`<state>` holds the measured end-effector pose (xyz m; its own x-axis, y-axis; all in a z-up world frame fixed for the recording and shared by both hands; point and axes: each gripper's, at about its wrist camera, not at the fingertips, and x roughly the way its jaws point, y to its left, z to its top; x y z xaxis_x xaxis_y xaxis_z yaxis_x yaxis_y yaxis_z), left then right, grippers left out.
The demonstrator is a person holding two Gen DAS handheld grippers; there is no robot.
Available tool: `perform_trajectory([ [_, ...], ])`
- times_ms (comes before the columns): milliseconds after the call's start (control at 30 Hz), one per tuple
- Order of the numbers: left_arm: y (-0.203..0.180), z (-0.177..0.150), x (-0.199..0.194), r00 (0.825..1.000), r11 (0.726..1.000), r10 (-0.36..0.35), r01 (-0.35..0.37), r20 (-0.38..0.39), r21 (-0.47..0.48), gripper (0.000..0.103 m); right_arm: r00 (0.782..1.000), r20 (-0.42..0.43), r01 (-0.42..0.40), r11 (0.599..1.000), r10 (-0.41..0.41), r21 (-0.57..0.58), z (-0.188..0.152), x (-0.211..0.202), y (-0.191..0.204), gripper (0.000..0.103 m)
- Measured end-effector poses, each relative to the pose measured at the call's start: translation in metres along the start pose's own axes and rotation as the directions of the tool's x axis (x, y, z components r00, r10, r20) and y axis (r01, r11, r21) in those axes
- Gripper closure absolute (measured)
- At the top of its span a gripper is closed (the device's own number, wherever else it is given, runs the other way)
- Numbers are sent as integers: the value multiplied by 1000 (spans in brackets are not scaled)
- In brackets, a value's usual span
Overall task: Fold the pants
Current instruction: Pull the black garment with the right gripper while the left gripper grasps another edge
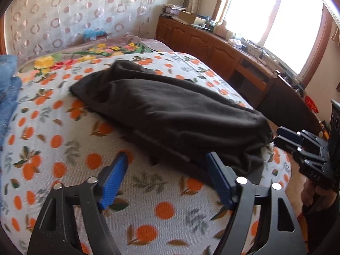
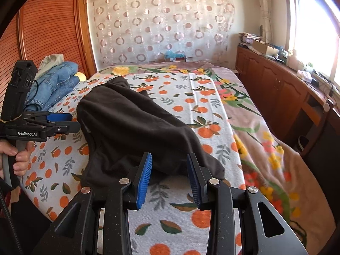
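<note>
1. Your left gripper (image 1: pixel 166 161) is standing released, its blue pads (image 1: pixel 112 182) spread wide over the orange-print sheet (image 1: pixel 70 170) with nothing between them; the right pad's tip is just beside the near edge of the dark pants (image 1: pixel 170 110), and I cannot tell whether it is touching the cloth.
2. Your right gripper (image 2: pixel 169 161) is holding its pads (image 2: pixel 144 180) partly apart, released. The hem of the pants (image 2: pixel 136 125) is lying just past the fingertips, and no cloth is being pinched between them.
3. The pants are lying bunched and roughly doubled over in a long heap on the sheet, running from near both grippers away toward the far wall.
4. In the right wrist view, your left hand (image 2: pixel 20 159) is gripping the handle of the left gripper (image 2: pixel 63 121) at the pants' left side, and its fingers are pointing at the cloth.
5. In the left wrist view, the right gripper (image 1: pixel 282 137) is sitting at the pants' right end, at the bed's edge.
6. A floral blanket (image 2: pixel 255 140) is covering the bed beyond the sheet.
7. Folded blue jeans (image 2: pixel 55 80) are piled at the bed's left side, well apart from the pants.
8. A wooden cabinet (image 2: pixel 274 91) is running along under the bright window (image 1: pixel 276 17).
</note>
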<state>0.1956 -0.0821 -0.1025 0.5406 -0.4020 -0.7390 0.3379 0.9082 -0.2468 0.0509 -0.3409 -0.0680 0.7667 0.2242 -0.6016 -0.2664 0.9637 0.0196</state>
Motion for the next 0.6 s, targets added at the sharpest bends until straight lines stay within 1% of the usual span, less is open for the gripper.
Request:
perform_trajectory([
  [67,0,1,7,999,999,-31,30,-22,-30,42,1000,-1,2,1000,-2,7,-1,0,-1,67],
  [100,2,1,12,998,997,-52,50,-34,-57,45,1000,-1,1,1000,-1,10,-1,0,-1,67],
  [133,3,1,15,997,995,-65,62,-41,-72,51,1000,0,0,1000,0,10,-1,-1,0,67],
  [167,4,1,18,996,993,-81,76,-49,-89,60,1000,0,-1,1000,1,10,-2,-1,0,67],
  [200,3,0,19,994,992,-92,86,-52,-96,64,1000,2,-2,1000,2,9,-2,-2,-1,67],
  [267,-1,-2,18,995,994,-85,82,-42,-75,82,1000,0,-2,1000,2,11,-2,-2,0,67],
  [367,-4,-4,8,996,994,-90,88,-16,-63,97,1000,-2,0,1000,0,2,-1,-4,0,67],
  [500,-8,-4,-10,996,997,-80,81,25,-22,99,1000,8,3,1000,-3,-5,2,-5,1,67],
  [600,-8,-6,-29,998,999,-48,47,46,17,99,1000,17,4,1000,-3,-9,5,-6,4,67],
])
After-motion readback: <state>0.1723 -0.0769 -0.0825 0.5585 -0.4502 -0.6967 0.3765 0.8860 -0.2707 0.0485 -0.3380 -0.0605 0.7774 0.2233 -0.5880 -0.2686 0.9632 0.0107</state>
